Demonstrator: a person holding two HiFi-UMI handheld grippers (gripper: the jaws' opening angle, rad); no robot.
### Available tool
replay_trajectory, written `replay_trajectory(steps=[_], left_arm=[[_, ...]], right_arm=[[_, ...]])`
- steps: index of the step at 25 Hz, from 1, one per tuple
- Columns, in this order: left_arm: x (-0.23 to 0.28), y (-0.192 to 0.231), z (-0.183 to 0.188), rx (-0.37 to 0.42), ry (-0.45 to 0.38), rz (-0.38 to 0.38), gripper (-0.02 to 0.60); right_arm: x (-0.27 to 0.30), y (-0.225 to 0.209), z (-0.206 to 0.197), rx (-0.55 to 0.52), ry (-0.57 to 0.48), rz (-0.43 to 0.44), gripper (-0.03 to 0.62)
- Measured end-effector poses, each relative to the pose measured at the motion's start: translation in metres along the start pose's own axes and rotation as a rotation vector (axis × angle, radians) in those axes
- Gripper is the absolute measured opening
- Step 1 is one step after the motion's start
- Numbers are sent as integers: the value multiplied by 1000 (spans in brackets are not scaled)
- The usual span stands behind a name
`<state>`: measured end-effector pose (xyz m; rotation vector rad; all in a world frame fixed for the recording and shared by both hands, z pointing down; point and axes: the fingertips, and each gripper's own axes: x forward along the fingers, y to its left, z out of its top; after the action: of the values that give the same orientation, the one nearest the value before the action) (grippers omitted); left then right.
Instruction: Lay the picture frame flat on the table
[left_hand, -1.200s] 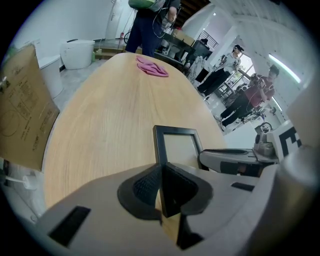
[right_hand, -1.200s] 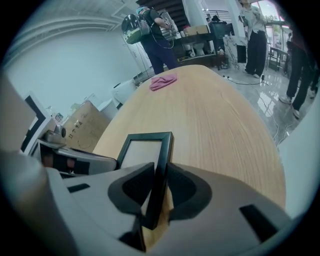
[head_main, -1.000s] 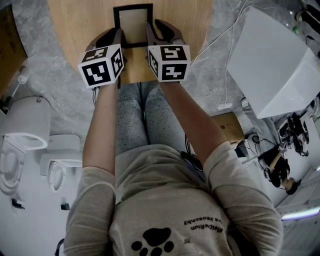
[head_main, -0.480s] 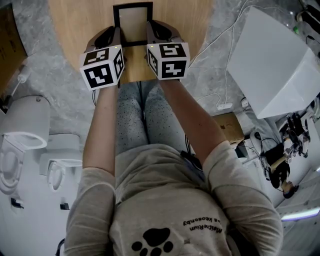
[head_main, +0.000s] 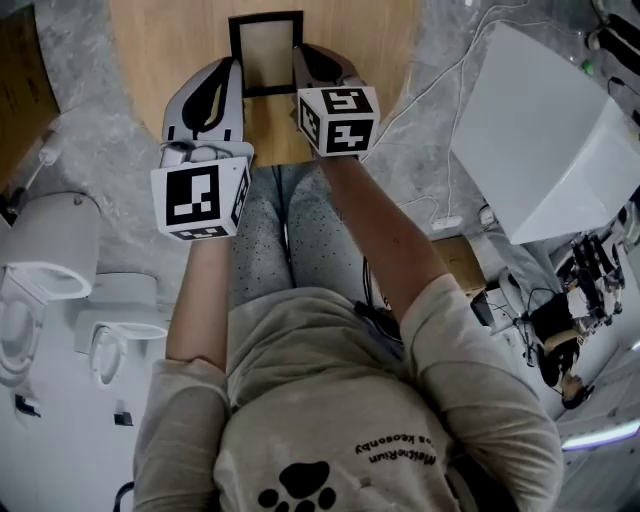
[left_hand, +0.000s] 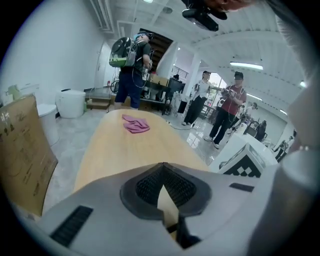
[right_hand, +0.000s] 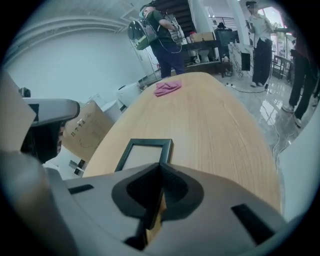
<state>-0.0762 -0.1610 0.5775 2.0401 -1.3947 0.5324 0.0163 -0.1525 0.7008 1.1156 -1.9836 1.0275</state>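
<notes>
The black picture frame (head_main: 265, 55) with a pale insert lies flat on the wooden table (head_main: 345, 40). In the right gripper view the picture frame (right_hand: 145, 152) sits just ahead of the jaws, its near right corner passing under them. My right gripper (head_main: 298, 55) is shut beside the frame's right edge, with nothing pressed between its pads. My left gripper (head_main: 236, 70) is shut and empty, drawn back at the frame's left side. The left gripper view shows my left gripper (left_hand: 163, 169) with only bare table through the slit; my right gripper (right_hand: 160, 167) looks the same.
A pink cloth (left_hand: 135, 124) lies far down the table. A large white box (head_main: 540, 130) stands on the floor at right and white toilets (head_main: 50, 260) at left. A cardboard box (left_hand: 22, 150) leans left of the table. Several people (left_hand: 132, 65) stand at the far end.
My left gripper has pulled back from the frame toward the person, its marker cube now lower in the head view. The right gripper and the frame have stayed where they were.
</notes>
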Motion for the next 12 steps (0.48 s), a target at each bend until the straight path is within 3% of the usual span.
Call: replay_trajectory(steps=[12], left_arm=[[-38,-20,39,20,-107,1,8]], right_arm=[[-73,21,69,-69,-200,-1,11]])
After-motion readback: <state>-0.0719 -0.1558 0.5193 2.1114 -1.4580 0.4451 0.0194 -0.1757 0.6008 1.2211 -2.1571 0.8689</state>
